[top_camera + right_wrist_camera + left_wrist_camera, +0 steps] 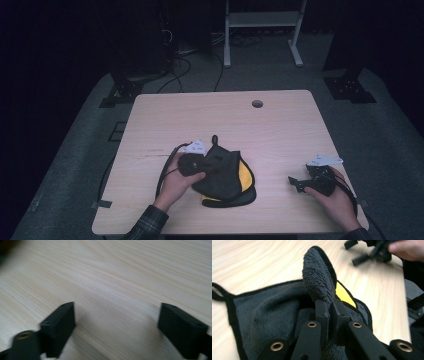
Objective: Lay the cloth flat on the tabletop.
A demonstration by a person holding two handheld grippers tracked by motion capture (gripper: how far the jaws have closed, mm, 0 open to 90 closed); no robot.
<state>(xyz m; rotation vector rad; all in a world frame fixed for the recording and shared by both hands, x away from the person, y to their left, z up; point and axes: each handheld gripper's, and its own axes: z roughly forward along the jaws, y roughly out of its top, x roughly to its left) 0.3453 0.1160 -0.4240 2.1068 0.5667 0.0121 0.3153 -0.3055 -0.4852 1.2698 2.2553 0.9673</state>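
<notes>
Fleecy dark grey cloth (274,315) with black binding and a yellow underside (342,293), lying crumpled on the near middle of the pale wooden table (280,125), a little left of centre. Nearest the person, two hands enter over the front edge. The left gripper (192,165) sits at the cloth's left side, its jaws pressed together on a raised fold (319,277) that stands up in a soft peak between them. The right gripper (300,184) rests near the table's right edge, well apart from the cloth, its jaws spread wide over bare wood with nothing between them. Handling, by judgement: light, limp, plush enough to bunch; not fragile, unlikely to slip once pinched, though it will sag and drag rather than keep a shape. Best holds look to be the bound hem or a corner; a small black loop (215,138) at the far corner offers another. Farther off: a round cable hole (257,104) near the table's back edge, then grey floor, cables and a white frame (262,20).
</notes>
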